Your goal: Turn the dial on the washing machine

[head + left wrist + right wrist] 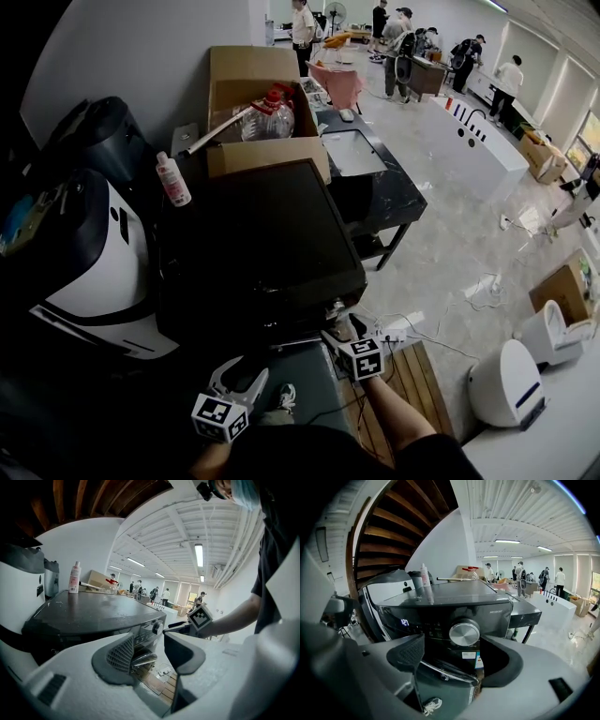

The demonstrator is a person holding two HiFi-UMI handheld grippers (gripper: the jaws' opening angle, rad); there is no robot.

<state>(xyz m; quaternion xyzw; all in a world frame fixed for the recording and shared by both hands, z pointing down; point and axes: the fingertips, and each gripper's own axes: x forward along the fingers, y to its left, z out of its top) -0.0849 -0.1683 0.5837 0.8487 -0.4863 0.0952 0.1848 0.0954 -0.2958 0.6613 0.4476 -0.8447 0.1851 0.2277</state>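
Observation:
The dark washing machine (253, 234) stands in front of me; its flat top fills the middle of the head view. Its round silver dial (464, 632) sits on the front panel to the right of a lit display. My right gripper (452, 656) is open just short of the panel, with the dial centred a little above the gap and touching neither pad. In the head view the right gripper (335, 326) points at the machine's front right corner. My left gripper (242, 373) hangs open and empty, lower left of the panel. From its own view I see the dial (157, 627) and the right gripper (180, 627) beside it.
A pink-capped bottle (173, 178) stands on the machine's back left corner. Behind it is a cardboard box (262, 122) of bottles. A white appliance (84, 272) is close on the left, a black table (366, 178) behind on the right, a wooden pallet (412, 384) and cables on the floor.

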